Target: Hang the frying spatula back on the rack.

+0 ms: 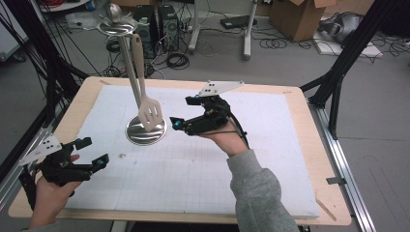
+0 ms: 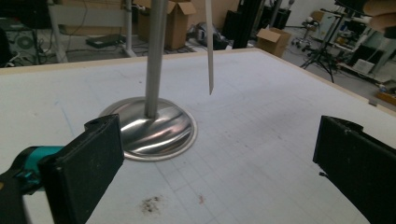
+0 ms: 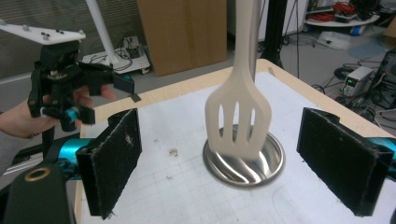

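Cream slotted plastic spatula [image 1: 149, 114] is hung from a steel stand [image 1: 146, 130]; right gripper [image 1: 182, 112] beside it is held open, left gripper [image 1: 92, 151] open near the tabletop's near-left corner.

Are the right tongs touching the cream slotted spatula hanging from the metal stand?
Apart. The right gripper view shows the cream slotted spatula hanging free between the open black pads, with clear gaps either side.

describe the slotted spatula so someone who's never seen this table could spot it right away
On the white mat, find the round steel stand base left of centre. A pale slotted spatula hangs from the stand's top, head just above that base. It is cream with three slots, unlike the shiny metal pole beside it.
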Available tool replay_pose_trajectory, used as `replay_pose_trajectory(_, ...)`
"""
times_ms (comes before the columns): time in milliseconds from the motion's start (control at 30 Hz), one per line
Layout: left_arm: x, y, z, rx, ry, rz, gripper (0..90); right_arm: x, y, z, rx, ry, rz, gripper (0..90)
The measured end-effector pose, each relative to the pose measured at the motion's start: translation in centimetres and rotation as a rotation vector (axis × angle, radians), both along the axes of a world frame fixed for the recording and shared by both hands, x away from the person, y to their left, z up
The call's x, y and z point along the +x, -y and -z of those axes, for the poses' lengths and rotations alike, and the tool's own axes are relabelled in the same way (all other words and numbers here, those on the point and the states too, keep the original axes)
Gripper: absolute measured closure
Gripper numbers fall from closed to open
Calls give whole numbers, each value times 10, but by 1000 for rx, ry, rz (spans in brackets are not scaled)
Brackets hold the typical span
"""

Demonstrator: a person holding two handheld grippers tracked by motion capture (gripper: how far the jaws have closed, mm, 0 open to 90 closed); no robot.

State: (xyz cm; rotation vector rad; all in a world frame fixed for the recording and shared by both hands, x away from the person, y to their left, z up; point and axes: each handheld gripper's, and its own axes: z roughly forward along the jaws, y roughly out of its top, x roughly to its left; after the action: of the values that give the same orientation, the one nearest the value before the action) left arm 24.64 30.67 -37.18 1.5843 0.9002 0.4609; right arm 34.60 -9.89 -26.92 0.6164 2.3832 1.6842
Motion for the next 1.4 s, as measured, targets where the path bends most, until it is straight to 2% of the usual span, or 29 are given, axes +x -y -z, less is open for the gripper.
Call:
replay_pose_trajectory(133,4,-7,2,-28,-2,-10,23,-2,10,6,4,-4,22,130)
replay_pose_trajectory(233,7,-6,2,-53,16,-13,23,-5,18,11,-2,-8,36,130)
replay_pose_trajectory(333,10,-1,3,-43,38,-14,23,-9,26,15,-5,-7,57,130)
replay_pose_trajectory(467,14,6,4,-37,42,6,23,-16,39,17,-11,24,86,129)
replay_pose_trajectory(700,16,11,-2,-42,56,26,23,-31,61,23,6,80,98,132)
replay_pose_trajectory(900,17,13,-1,-34,48,29,23,-38,79,34,34,78,125,132)
replay_pose_trajectory(1200,18,12,-1,-33,45,29,23,-48,103,51,47,88,166,132)
replay_pose_trajectory(1400,18,12,1,-32,41,25,23,-57,116,56,58,98,166,132)
